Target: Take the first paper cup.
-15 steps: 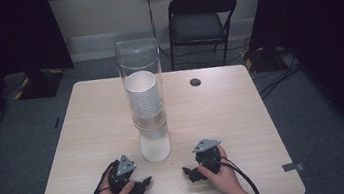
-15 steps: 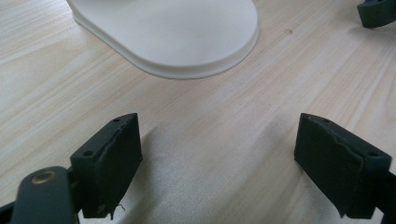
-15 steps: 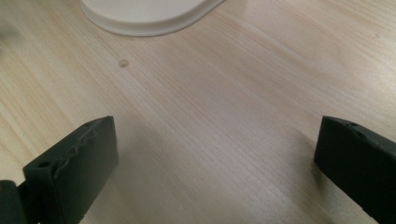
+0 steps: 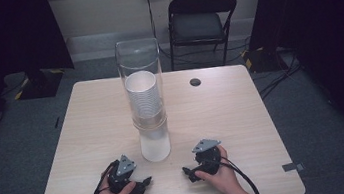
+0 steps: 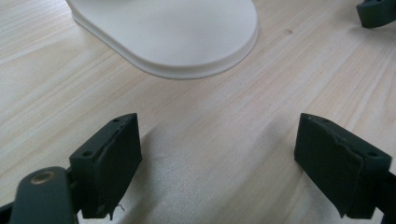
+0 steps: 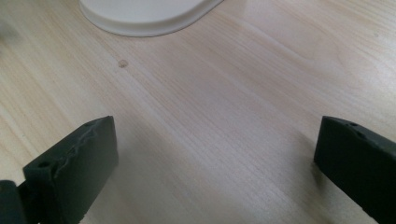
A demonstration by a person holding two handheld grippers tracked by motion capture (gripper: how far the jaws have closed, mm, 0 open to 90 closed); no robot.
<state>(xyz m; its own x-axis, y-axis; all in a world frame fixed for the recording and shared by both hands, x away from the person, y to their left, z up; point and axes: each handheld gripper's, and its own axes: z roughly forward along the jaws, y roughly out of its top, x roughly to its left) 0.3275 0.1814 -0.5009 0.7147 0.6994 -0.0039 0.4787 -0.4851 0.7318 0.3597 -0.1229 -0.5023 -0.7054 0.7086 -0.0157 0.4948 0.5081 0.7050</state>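
A tall clear tube (image 4: 140, 71) holds a stack of white paper cups (image 4: 143, 98) and stands on a white base (image 4: 155, 144) near the middle of the wooden table (image 4: 88, 128). My left gripper (image 4: 144, 185) rests on the table just left of the base, jaws wide open and empty. My right gripper (image 4: 186, 171) rests to the right of the base, also open and empty. The base's white rim (image 5: 187, 42) lies just ahead of the left gripper (image 5: 217, 158) in its own view. It also shows at the top of the right gripper view as a white rim (image 6: 140, 16), beyond the right gripper (image 6: 215, 163).
A small black round disc (image 4: 195, 82) sits on the far right part of the table. A black folding chair (image 4: 203, 22) stands behind the table. Grey tape marks (image 4: 293, 166) sit at the table's front corners. The other gripper's tip (image 5: 378, 11) shows top right in the left gripper view.
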